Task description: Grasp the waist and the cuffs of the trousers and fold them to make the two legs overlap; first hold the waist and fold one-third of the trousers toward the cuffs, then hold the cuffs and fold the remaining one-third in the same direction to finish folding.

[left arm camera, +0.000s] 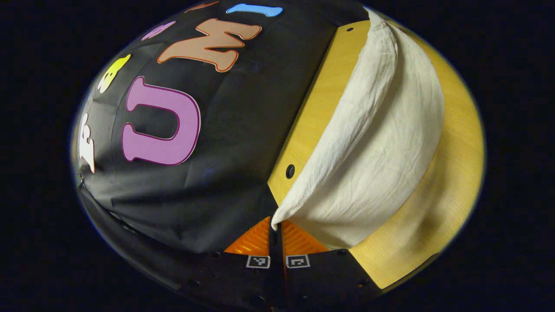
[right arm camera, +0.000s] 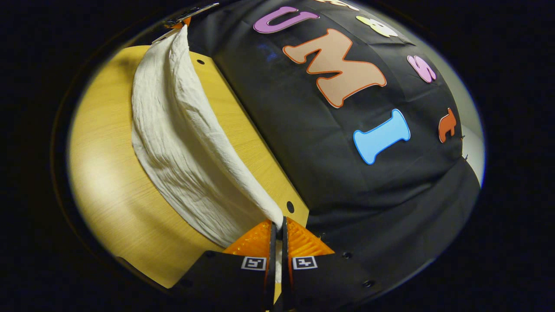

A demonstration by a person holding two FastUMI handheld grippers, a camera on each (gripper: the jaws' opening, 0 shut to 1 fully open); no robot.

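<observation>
Left gripper (left arm camera: 275, 229): fingers pinch a corner of the trousers (left arm camera: 381, 143), lifted off the counter (left arm camera: 451, 182). Right gripper (right arm camera: 277, 227): fingers pinch the other corner. Cloth hangs between them, rest draped on the counter near the far edge.

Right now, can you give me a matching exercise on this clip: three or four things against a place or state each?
Things:
1. left gripper
2. trousers
3. table
4. hole

States:
A. bare wood, bearing the cloth
B. near the table's edge
C. shut on a cloth corner
D. pale, one edge lifted, the rest lying flat

Pairs: 1-C, 2-D, 3-A, 4-B
</observation>
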